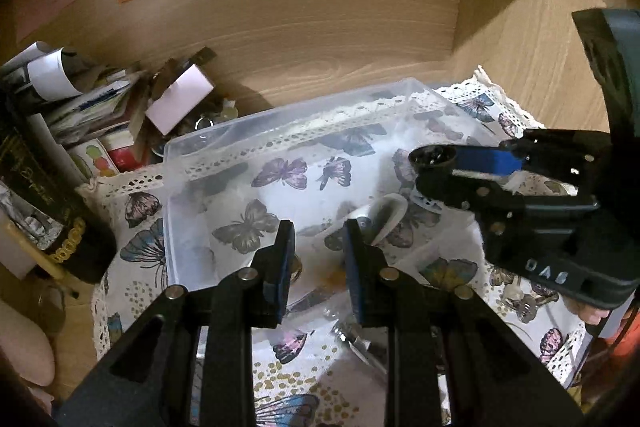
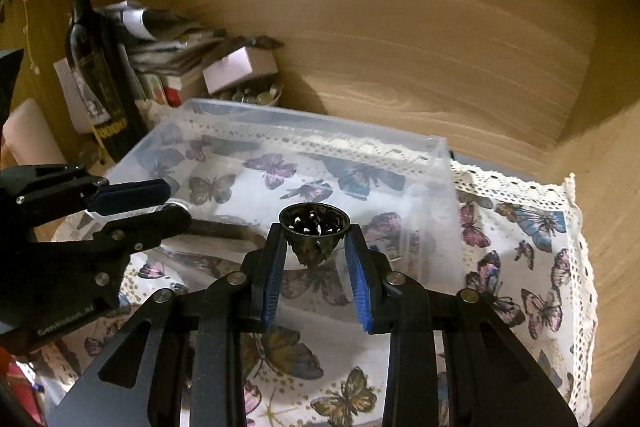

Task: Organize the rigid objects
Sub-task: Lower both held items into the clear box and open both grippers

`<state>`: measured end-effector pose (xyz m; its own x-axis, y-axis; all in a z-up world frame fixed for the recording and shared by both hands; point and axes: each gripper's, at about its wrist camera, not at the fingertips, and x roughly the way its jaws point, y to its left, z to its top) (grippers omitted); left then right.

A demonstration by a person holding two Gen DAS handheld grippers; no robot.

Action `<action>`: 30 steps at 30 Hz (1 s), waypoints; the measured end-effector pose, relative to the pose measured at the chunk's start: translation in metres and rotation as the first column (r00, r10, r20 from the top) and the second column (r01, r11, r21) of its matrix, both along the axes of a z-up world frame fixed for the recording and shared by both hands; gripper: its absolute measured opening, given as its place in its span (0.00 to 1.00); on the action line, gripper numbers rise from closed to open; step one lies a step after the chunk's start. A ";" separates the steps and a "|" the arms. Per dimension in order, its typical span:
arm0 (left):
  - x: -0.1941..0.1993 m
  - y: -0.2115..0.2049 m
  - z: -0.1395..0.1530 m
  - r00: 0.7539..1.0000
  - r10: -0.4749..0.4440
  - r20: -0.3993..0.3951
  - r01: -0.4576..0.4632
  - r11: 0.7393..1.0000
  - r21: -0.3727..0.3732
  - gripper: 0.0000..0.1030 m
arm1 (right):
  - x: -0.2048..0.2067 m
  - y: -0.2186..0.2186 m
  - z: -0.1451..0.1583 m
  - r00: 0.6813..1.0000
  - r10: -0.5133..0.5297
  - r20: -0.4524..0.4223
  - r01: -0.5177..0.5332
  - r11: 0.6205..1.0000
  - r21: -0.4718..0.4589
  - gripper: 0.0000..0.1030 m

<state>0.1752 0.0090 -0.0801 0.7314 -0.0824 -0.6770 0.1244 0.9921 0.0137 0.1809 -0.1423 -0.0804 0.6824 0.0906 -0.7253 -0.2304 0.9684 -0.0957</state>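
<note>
A clear plastic bin [image 1: 208, 147] stands on a butterfly-print cloth [image 1: 140, 203]; it also shows in the right wrist view [image 2: 436, 163]. My right gripper [image 2: 316, 231] is shut on a small dark perforated metal cup [image 2: 314, 225] and holds it above the bin's near right part; from the left wrist view the cup [image 1: 434, 157] hangs over the bin's right side. My left gripper [image 1: 318, 231] is open and empty over the bin's near edge. A white ceramic spoon [image 1: 386, 215] lies inside the bin just beyond my left fingertips.
A dark wine bottle [image 2: 94, 67], stacked papers [image 2: 168, 47] and a small white box [image 2: 240, 67] crowd the back left corner. Wooden walls enclose the back and right. A metal item [image 1: 356, 341] and keys [image 1: 524, 303] lie on the cloth near the bin.
</note>
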 end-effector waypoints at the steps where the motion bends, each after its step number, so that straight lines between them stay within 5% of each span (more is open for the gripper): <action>1: 0.000 0.000 0.000 1.000 -0.001 -0.001 0.001 1.000 -0.002 0.23 | 0.001 0.001 -0.002 1.000 0.001 -0.006 -0.001 1.000 -0.004 0.27; 8: -0.010 0.000 0.007 1.000 0.006 0.013 -0.006 1.000 0.001 0.30 | 0.000 0.001 -0.001 1.000 -0.003 -0.019 0.003 1.000 -0.010 0.34; 17: -0.045 0.001 0.029 0.995 0.048 0.082 -0.047 0.999 -0.019 0.69 | -0.042 -0.012 0.031 0.994 -0.027 0.102 0.027 1.000 -0.002 0.50; 21: -0.063 -0.001 0.032 0.992 0.078 0.100 -0.077 0.997 -0.018 0.90 | -0.067 -0.024 0.043 0.987 -0.049 0.153 0.047 0.999 0.021 0.65; 30: -0.081 -0.011 -0.007 0.997 0.076 -0.021 -0.076 0.997 -0.010 0.93 | -0.111 -0.046 0.021 0.986 -0.099 0.136 0.098 0.995 0.015 0.69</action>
